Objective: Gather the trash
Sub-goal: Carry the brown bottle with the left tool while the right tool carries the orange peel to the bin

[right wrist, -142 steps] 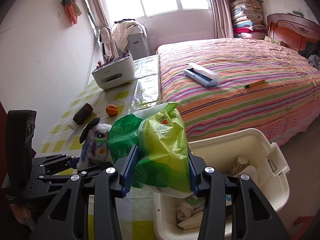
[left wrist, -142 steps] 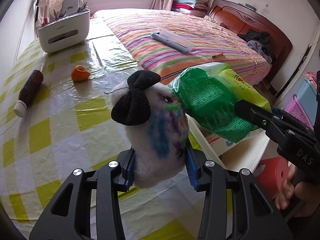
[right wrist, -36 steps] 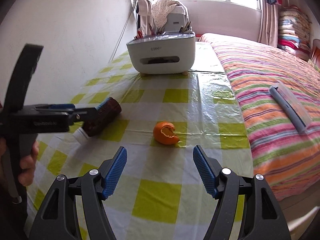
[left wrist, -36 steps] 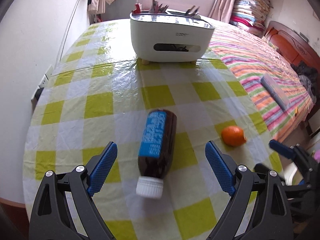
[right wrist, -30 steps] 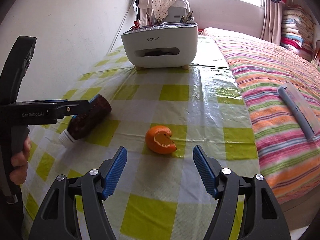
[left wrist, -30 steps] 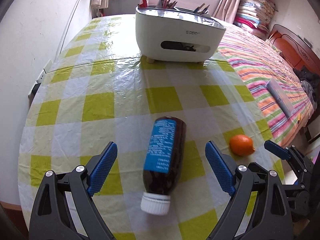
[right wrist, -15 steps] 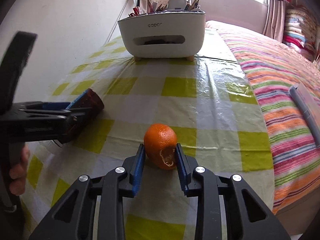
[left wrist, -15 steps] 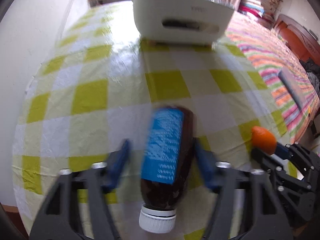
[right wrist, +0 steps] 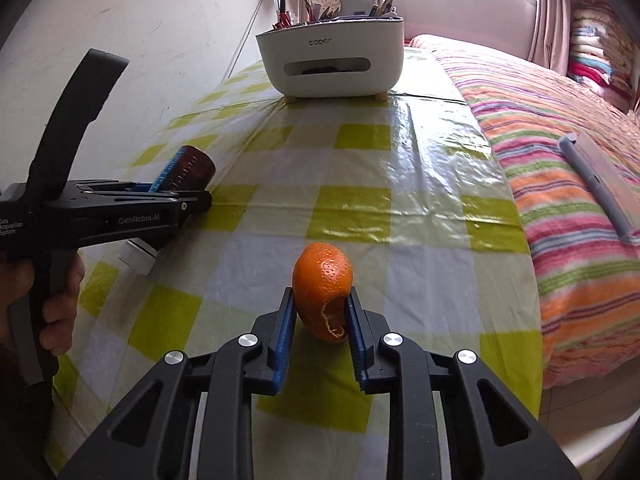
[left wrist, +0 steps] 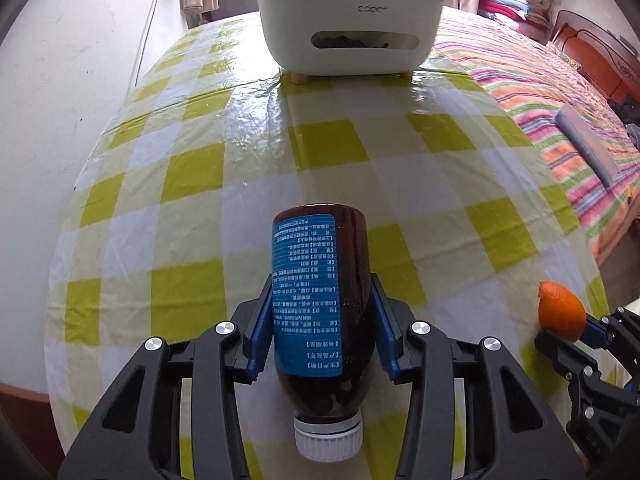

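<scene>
Both grippers just finished closing: left gripper [left wrist: 322,330] clamped on the brown bottle [left wrist: 320,304], right gripper [right wrist: 320,326] pinching the orange peel [right wrist: 322,290], both well short of the white organizer [right wrist: 330,62], presumably to bin them together.

Both my wrist cameras look steeply down, close over the bench [left wrist: 256,152], toward the white organizer [left wrist: 350,32] at its far end; each view shares that organizer [right wrist: 330,60] and the checkered cloth before it.
</scene>
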Available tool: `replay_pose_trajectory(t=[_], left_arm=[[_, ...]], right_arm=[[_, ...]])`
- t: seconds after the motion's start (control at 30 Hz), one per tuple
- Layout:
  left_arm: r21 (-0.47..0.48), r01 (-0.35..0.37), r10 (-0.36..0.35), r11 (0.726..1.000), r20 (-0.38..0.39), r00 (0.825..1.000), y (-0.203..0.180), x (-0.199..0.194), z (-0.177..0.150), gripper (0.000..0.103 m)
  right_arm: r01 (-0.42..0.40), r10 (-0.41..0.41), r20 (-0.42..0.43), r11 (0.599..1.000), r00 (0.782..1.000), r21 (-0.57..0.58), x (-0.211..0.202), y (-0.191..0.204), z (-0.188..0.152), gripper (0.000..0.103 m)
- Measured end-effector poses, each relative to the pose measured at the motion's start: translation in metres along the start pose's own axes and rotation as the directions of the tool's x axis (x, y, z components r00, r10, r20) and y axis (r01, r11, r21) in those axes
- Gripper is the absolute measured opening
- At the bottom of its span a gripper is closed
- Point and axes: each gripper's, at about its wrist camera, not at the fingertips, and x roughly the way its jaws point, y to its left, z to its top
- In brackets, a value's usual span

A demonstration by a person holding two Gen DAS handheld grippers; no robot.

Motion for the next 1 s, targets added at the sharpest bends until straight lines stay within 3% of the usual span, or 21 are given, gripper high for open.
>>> replay_pose_trajectory(t=[0.43,0.87,1.0], left_arm=[[0.026,0.014,-0.015,1.0,0.048,0.999,-0.032,-0.048,-0.056,0.042],[0.093,0.091,-0.099,0.992,0.089,0.991,-0.068,-0.085,-0.097,0.042],[0.094,0.155,-0.162,0.983,0.074,0.984,-0.074,-0.088,-0.104,0.042]], right_arm=[[0.006,-0.006,0.024,1.0,1.0,0.022,-0.044,-0.011,-0.031,0.023],[0.009,-0.012,0.074,0.999,0.997,0.038,-0.097,-0.016,-0.074,0.023],[0.007,-0.012,0.092,0.999,0.996,0.048,-0.109,-0.019,-0.084,0.023]])
